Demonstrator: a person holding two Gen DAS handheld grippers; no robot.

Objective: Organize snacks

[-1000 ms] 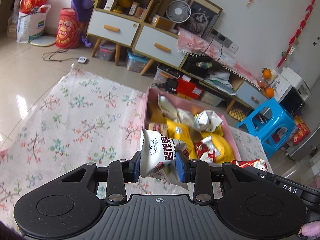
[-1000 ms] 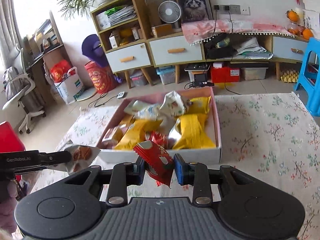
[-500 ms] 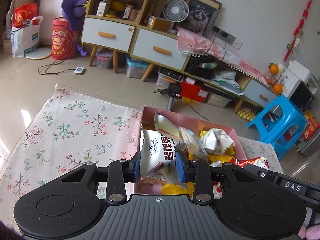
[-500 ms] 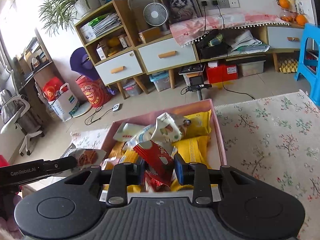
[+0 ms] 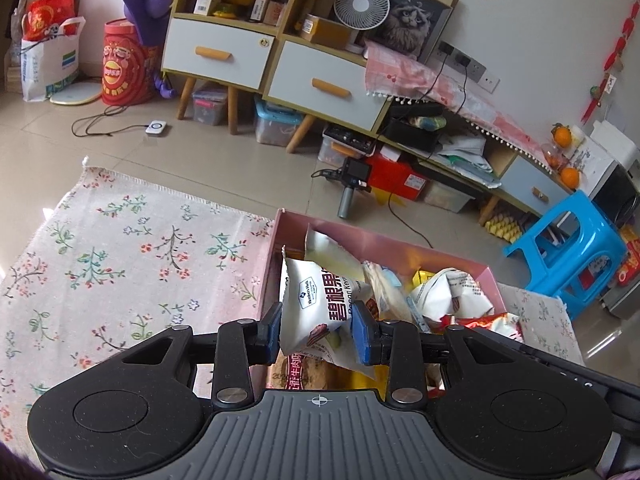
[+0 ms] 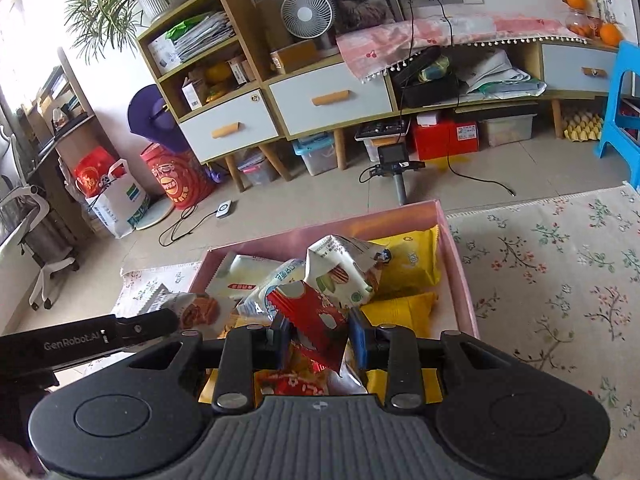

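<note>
Holding two snack packets over the pink box (image 5: 448, 254), we had both pairs of tongs pinched on their loads. In the left wrist view, the left tongs (image 5: 318, 334) at lower centre of the frame pinched a white pecan packet (image 5: 316, 304) between the blue pads (image 5: 362, 334), the packet standing roughly upright and hanging above the near left part of the box. In the right wrist view, the right tongs (image 6: 318, 340) at lower centre clamped a red packet (image 6: 316, 320), tilted with its top edge leaning to the left, above the near edge of the box.

The pink box sat in the middle of each frame on a floral cloth (image 6: 560, 264), piled with yellow packets (image 6: 408, 264), a crumpled white packet (image 6: 340, 272) and other wrappers. The left tongs' black arm showed at the left edge of the right wrist view, its packet poking out beside it. Behind, in the upper half of both frames, stood a wooden cabinet (image 6: 320, 96), a small fan (image 6: 307, 14) and a blue stool (image 5: 568, 252).
</note>
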